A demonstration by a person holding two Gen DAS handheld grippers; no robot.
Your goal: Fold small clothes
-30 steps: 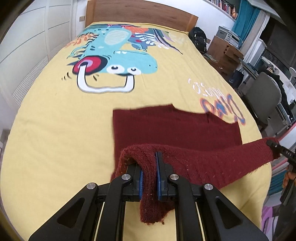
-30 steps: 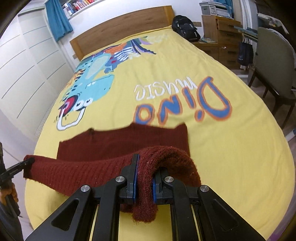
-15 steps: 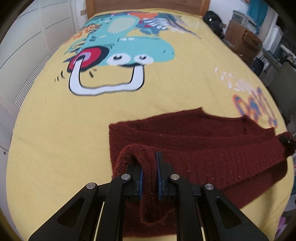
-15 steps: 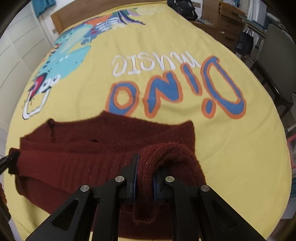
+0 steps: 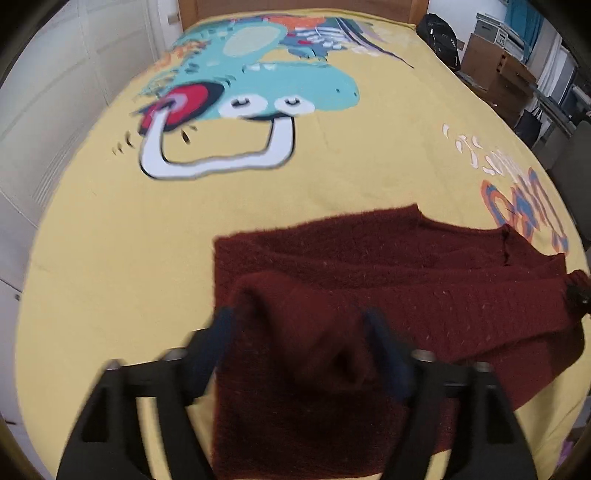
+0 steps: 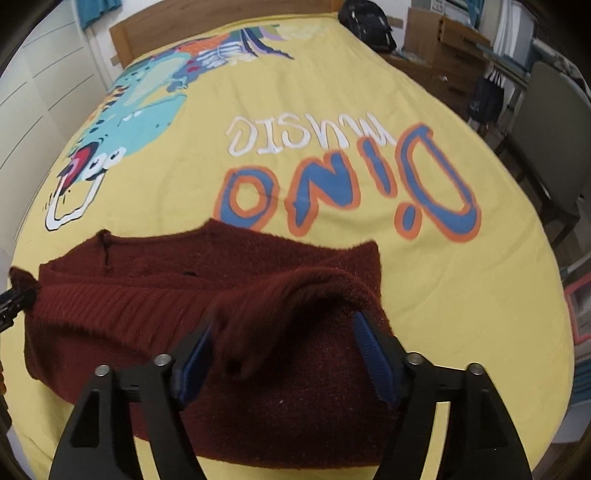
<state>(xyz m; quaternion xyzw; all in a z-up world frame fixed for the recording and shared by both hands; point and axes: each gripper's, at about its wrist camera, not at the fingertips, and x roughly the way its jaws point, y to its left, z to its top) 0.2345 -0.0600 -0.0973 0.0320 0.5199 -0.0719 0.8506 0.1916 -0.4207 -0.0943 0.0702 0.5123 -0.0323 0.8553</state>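
A dark red knitted garment (image 5: 388, 280) lies folded over on the yellow bedspread (image 5: 110, 258). My left gripper (image 5: 301, 354) stands over its near left corner with jaws opening wide. The knit hem slumps between the blue pads (image 5: 221, 332), no longer pinched. In the right wrist view the same garment (image 6: 155, 280) spreads to the left. My right gripper (image 6: 282, 354) is over its right corner, jaws opening, a hump of loose knit sagging between the pads (image 6: 373, 350). The other gripper's tip (image 6: 14, 302) shows at the left edge.
The bedspread (image 6: 461, 280) carries a dinosaur print (image 5: 258, 85) and "Dino Music" lettering (image 6: 351, 184). A wooden headboard (image 6: 192, 26), a black bag (image 6: 365, 22), drawers (image 6: 454, 40) and a grey chair (image 6: 550, 125) stand around the bed.
Both grippers came down toward the bed with the garment's edge and laid it over the lower part. Both then let go, jaws spreading apart, and the knit dropped.
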